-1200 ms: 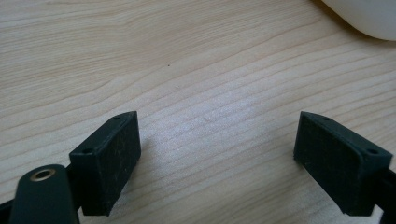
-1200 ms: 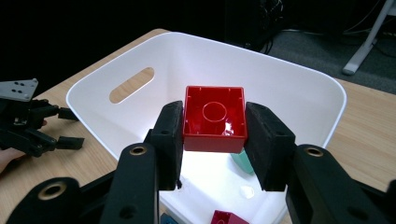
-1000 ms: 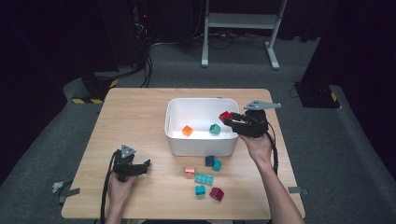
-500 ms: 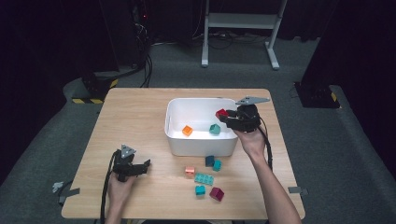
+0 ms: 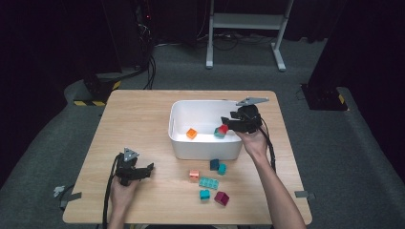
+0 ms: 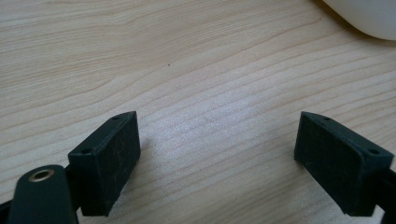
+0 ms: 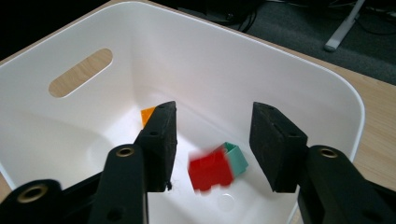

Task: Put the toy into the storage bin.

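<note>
Red block (image 7: 211, 170) hangs blurred between the spread jaws of my right tongs (image 7: 212, 140), touching neither, inside the white bin (image 7: 299, 74). A teal block (image 7: 237, 158) sits just behind it and an orange block (image 7: 148, 114) lies toward ten o'clock on the bin floor. My left tongs (image 6: 217, 154) rest low over the bare wooden bench (image 6: 201, 70), jaws wide apart, gripping nothing, well apart from the bin at two o'clock.

Red block (image 7: 211, 171) falls blurred between parted tongs (image 7: 212, 145) into white bin (image 7: 289, 79).
</note>
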Tool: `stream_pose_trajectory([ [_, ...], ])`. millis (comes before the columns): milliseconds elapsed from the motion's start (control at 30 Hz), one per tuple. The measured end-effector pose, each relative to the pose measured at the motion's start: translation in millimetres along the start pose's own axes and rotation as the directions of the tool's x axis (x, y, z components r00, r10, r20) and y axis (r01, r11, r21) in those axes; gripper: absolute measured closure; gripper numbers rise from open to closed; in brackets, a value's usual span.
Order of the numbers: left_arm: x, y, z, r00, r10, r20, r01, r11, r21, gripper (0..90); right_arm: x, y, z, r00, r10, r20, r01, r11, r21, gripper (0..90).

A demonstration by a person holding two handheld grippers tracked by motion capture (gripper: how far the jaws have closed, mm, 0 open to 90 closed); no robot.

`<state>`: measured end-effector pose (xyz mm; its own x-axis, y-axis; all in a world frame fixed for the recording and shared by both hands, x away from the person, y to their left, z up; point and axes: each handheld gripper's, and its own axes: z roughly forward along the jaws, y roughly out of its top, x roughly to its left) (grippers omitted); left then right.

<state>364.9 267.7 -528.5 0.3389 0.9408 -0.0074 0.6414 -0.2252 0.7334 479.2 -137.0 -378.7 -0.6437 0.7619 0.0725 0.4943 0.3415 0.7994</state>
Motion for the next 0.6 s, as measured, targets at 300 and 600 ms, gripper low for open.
stream_pose_trajectory([
  [300,0.0,0.0,0.0,1.0,0.0,0.0,0.0,1.0,0.0,14.4,4.1,-1.7,-15.7,0.9997,-0.022,-0.002,0.022,0.999,-0.037,44.6],
  [600,0.0,0.0,0.0,1.0,0.0,0.0,0.0,1.0,0.0,14.4,3.9,-12.6,-36.4,0.9999,-0.006,-0.016,0.004,0.994,-0.106,42.8],
])
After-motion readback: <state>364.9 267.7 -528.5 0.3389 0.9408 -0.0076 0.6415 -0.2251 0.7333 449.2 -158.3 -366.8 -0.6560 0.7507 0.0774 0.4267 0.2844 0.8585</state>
